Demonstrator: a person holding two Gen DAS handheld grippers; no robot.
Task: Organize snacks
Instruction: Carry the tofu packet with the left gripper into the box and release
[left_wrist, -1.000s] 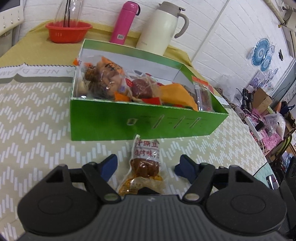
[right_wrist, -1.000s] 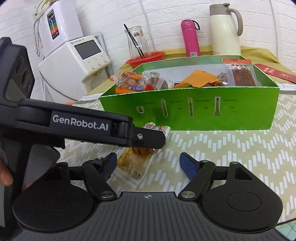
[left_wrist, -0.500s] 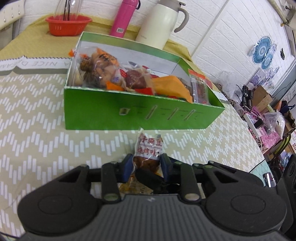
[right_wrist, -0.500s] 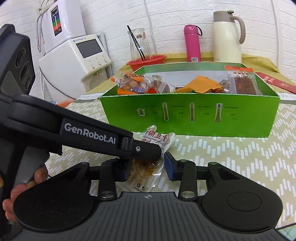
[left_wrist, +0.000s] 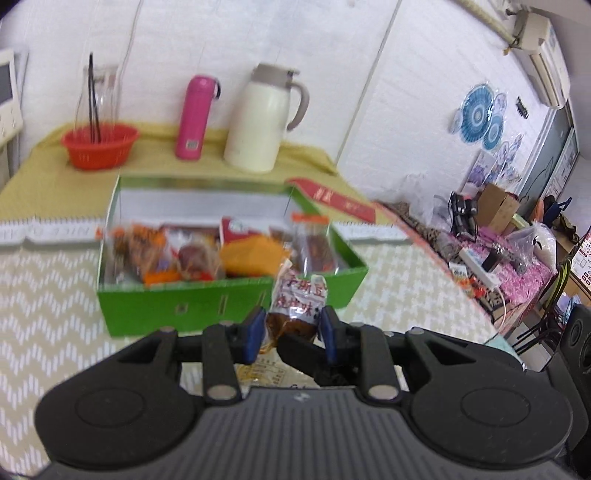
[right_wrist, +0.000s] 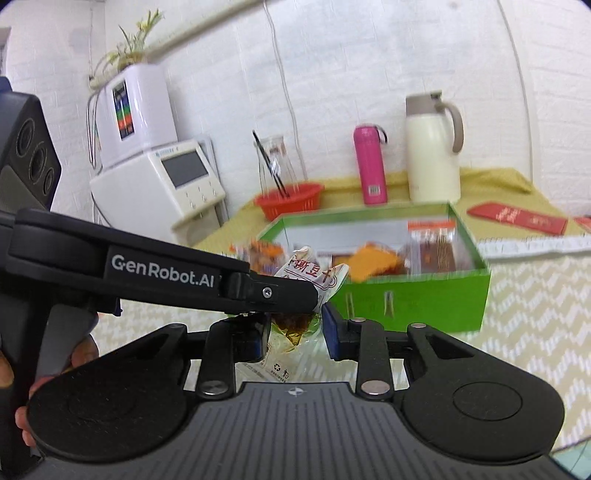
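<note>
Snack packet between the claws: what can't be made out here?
- Left wrist view: the packet's lower end, hidden behind the left claw.
- Right wrist view: the right claw's contact with the packet, masked by the left claw's arm.
- Both views: snacks in the green box, motion-blurred.

glossy plastic snack packet (left_wrist: 295, 306), matt cardboard box (left_wrist: 207, 301)

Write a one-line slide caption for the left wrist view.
Left gripper shut on a snack packet, held up in front of the green box of snacks on the patterned table.
</note>
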